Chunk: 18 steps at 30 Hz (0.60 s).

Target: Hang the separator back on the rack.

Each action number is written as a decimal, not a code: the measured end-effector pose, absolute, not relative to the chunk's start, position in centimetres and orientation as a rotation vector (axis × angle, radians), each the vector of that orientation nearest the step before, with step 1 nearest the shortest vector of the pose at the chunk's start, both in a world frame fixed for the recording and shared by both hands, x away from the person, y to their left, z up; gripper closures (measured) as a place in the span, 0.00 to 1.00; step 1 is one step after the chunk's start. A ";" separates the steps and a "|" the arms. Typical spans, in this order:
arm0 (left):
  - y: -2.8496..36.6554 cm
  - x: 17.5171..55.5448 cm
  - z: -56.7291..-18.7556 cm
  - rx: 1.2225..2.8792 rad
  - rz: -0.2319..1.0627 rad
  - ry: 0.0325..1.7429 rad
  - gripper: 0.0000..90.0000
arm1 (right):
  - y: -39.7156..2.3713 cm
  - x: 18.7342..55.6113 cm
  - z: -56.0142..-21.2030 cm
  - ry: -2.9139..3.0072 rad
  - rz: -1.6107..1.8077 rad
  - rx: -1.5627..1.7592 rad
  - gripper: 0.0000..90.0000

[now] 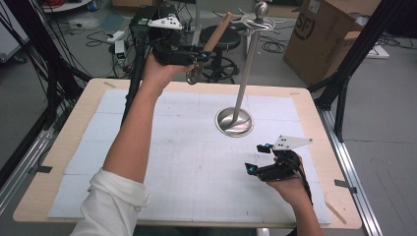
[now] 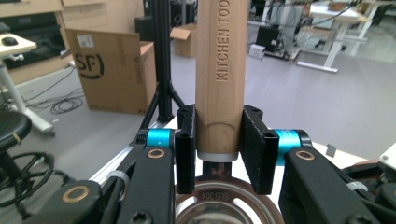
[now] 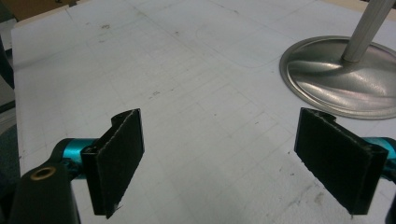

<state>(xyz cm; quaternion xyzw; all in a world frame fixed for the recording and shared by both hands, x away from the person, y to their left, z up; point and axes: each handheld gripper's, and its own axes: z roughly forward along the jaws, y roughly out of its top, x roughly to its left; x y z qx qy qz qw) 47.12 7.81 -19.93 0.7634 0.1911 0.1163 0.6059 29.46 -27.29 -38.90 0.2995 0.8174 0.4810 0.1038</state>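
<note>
My left gripper (image 1: 199, 55) is raised above the table's far left side and is shut on a kitchen tool. Its pads (image 2: 184, 144) clamp the bottom of the wooden handle (image 2: 220, 60), which is stamped KITCHEN TOOL. The handle (image 1: 220, 30) slants up to the right toward the hooked top (image 1: 260, 19) of a metal stand. The tool's round steel head (image 1: 193, 74) hangs below the jaws. The stand's pole (image 1: 246, 69) rises from a round base (image 1: 234, 122) at mid-table. My right gripper (image 1: 256, 157) rests low at the front right, open and holding nothing (image 3: 219, 158).
A white gridded mat (image 1: 196, 162) covers the wooden table (image 1: 319, 147). Behind the table stand a black stool (image 1: 223, 37) and a cardboard box (image 1: 319, 34). Black frame posts (image 1: 344, 73) rise at the right, and cables lie on the floor.
</note>
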 end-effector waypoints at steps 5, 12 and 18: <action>7.5 47.2 -20.1 1.765 0.261 0.440 0.76 | -27.2 29.5 -39.0 2.415 1.415 0.877 0.16; 7.5 47.1 -19.9 1.749 0.265 0.436 0.76 | -27.3 29.4 -38.9 2.412 1.421 0.887 0.16; 7.3 47.0 -20.0 1.765 0.262 0.429 0.76 | -27.2 29.5 -38.9 2.415 1.420 0.878 0.16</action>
